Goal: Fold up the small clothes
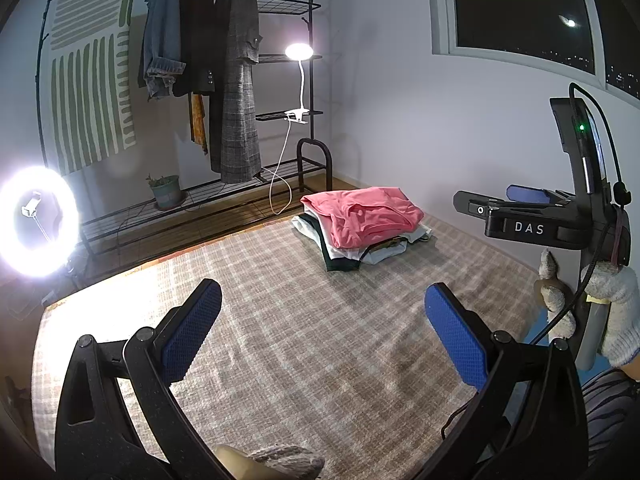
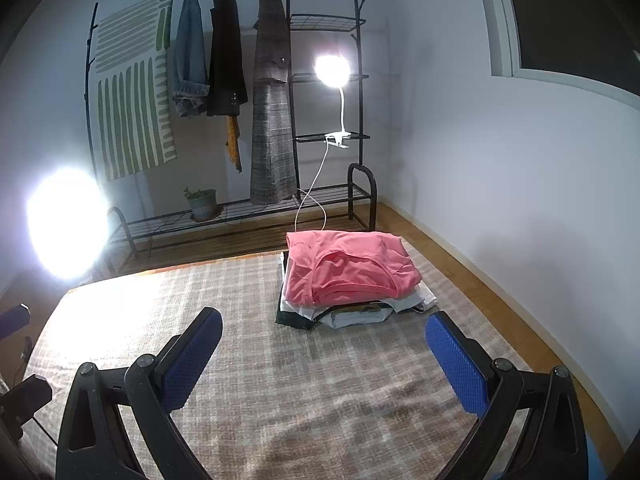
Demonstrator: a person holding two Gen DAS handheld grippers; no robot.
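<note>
A folded pink shirt [image 1: 366, 216] lies on top of a stack of folded clothes [image 1: 352, 254] at the far side of a checked beige mat [image 1: 304, 344]. It also shows in the right wrist view [image 2: 348, 266] on the same stack [image 2: 320, 314]. My left gripper [image 1: 322, 332] is open and empty above the mat, well short of the stack. My right gripper [image 2: 324, 354] is open and empty just in front of the stack. The right gripper's body [image 1: 536, 224] shows at the right of the left wrist view, held by a gloved hand [image 1: 616, 308].
A black clothes rack [image 2: 288, 128] with hanging coats and a striped cloth stands behind the mat. A ring light [image 1: 38, 222] glares at left. A clip lamp [image 2: 332, 68] shines on the rack. A potted plant [image 2: 202, 202] sits on its lower shelf. Wood floor borders the mat.
</note>
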